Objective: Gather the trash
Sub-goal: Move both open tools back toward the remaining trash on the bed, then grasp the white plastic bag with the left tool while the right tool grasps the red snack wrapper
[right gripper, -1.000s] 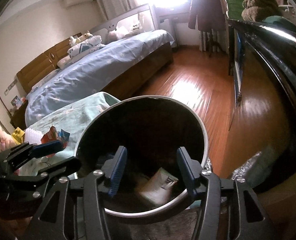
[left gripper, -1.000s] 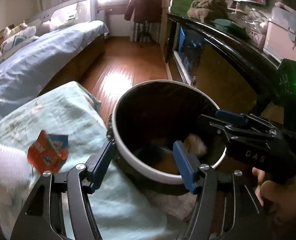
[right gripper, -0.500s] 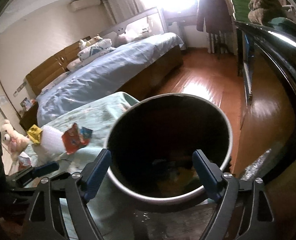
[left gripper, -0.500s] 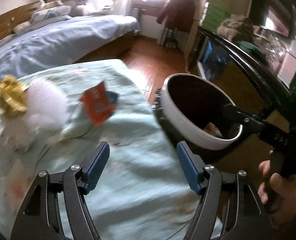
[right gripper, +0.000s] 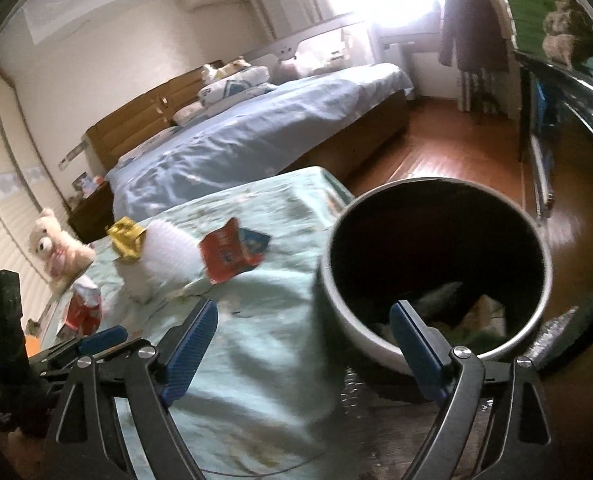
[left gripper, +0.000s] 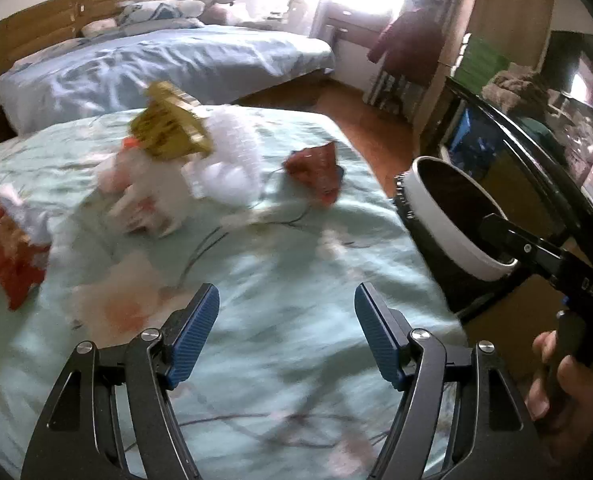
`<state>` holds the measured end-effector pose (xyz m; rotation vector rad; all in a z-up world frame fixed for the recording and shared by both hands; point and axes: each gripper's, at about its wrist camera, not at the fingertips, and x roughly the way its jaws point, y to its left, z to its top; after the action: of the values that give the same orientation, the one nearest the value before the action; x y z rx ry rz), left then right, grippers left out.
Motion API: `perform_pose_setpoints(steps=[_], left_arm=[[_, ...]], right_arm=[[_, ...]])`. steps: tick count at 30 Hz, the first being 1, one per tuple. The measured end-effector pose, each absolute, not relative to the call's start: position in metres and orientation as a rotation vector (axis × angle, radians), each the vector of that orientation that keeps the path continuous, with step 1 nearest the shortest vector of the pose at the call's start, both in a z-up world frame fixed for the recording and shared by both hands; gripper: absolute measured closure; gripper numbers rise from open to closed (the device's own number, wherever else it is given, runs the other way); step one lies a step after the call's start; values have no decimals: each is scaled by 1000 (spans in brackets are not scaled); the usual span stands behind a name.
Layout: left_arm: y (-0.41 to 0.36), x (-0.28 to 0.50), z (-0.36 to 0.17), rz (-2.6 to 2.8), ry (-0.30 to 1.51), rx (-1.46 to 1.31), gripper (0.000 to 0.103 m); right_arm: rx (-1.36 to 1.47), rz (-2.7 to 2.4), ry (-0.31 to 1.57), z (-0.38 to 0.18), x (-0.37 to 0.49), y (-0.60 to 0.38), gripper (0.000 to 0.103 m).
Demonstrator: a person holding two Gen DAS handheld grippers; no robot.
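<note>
Lying on teal-sheeted bed (left gripper: 296, 300) beside bin (right gripper: 436, 264): red wrapper (left gripper: 316, 168), light, crinkly, slippery; pinch raised edge. Left gripper (left gripper: 286, 332) wide, empty. Right gripper (right gripper: 304, 340) opening, empty.

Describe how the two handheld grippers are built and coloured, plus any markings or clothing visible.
Both the left gripper and the right gripper have black metal linkage arms with cut-out slots and silver pivot bolts, ending in ribbed blue pads. In the left wrist view the right gripper's black body carries white lettering that looks like "DAS". A bare hand grips its handle; no sleeve can be made out.
</note>
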<state>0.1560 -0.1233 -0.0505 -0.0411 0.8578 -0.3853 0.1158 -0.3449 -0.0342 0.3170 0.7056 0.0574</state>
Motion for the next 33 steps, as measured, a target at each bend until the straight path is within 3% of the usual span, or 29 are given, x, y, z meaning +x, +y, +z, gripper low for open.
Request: perform_pose_setpoints(steps=[11,33], left_arm=[[-73,156,-60,-295,873,-106,31],[-50,203,-66,-235,882,-132,29]], right_arm=[[274,145,745,-44,131,-294,14],[195,199,804,-64,197,-262,14]])
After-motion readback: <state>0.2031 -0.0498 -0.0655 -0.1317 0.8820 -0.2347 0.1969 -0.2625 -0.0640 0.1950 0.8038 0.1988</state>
